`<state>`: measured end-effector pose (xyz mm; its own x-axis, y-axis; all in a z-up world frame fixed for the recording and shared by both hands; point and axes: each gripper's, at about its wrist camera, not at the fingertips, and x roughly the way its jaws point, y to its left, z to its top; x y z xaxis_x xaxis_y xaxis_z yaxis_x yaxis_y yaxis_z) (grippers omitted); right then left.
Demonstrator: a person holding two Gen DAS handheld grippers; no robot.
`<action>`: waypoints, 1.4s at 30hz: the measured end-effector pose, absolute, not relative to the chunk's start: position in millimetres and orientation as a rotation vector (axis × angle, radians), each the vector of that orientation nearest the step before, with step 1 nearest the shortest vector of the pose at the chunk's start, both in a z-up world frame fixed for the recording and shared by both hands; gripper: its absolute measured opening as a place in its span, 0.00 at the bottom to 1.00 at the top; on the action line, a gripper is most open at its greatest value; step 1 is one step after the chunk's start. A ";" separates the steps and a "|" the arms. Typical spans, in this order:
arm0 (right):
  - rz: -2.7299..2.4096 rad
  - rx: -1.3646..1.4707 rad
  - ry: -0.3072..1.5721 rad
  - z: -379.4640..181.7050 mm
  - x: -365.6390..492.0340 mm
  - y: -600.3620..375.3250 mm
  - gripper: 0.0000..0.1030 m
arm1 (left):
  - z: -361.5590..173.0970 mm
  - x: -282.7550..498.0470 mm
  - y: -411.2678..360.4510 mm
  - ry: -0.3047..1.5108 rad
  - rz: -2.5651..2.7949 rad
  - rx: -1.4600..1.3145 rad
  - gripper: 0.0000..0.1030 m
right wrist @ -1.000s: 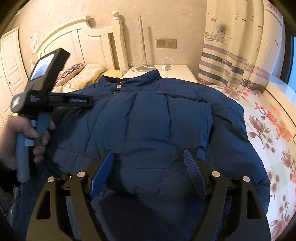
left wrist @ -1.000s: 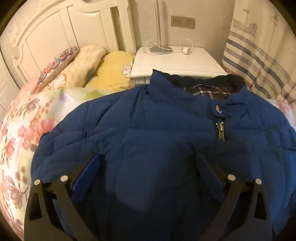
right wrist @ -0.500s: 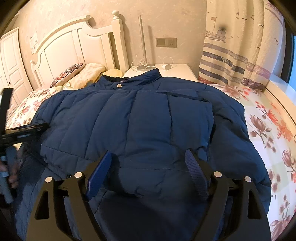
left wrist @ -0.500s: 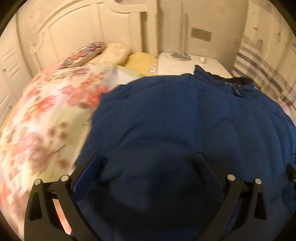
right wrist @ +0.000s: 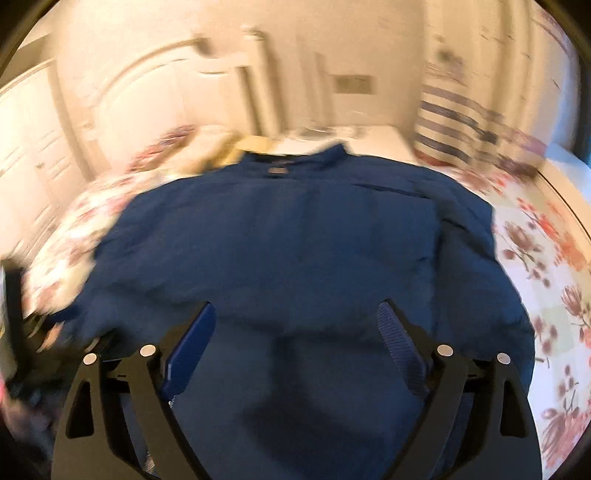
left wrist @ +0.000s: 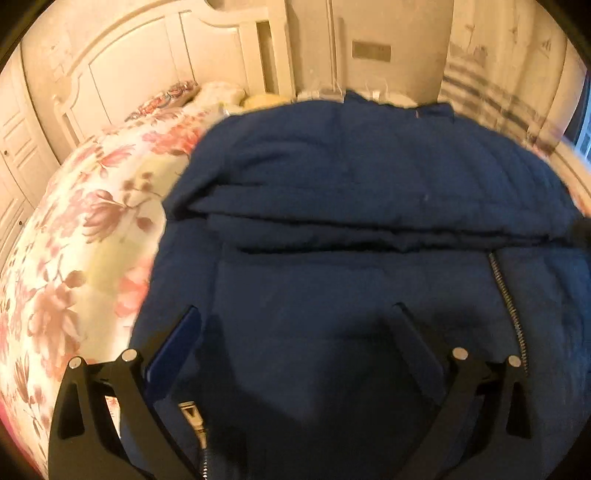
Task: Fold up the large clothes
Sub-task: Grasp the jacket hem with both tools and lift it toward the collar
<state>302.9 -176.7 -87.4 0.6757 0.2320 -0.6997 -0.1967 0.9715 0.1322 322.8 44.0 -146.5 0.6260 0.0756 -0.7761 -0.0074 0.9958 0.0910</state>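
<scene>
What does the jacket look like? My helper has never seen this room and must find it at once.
Start at the bed with the pink flowered cover, below the white headboard. The jacket lies spread across it, collar toward the headboard. It is the only dark blue, puffy quilted thing there, with a metal zipper, unlike the pale pillows behind it.

We are looking at a bedroom in warm light: a white panelled headboard point(left wrist: 155, 66) is standing against the pale wall point(left wrist: 402, 22), a floral bedspread point(left wrist: 74, 229) is covering the bed, pillows point(left wrist: 207, 94) are lying at its head, and a striped curtain point(right wrist: 465, 107) is hanging beside a white nightstand point(right wrist: 380, 138).
</scene>
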 end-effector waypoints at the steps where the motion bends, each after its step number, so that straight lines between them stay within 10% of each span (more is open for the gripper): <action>1: 0.254 -0.006 0.818 -91.4 296.4 -166.0 0.84 | -145.5 321.5 42.7 0.893 0.035 0.077 0.98; 42: 0.300 -0.191 0.889 -147.1 129.4 -186.5 0.94 | -153.0 156.6 70.0 0.877 0.047 0.190 0.98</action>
<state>129.4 -186.5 -147.1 0.5926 0.1776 -0.7857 -0.3351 0.9413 -0.0400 156.6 70.0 -153.0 0.6398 0.1186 -0.7593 0.0368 0.9822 0.1844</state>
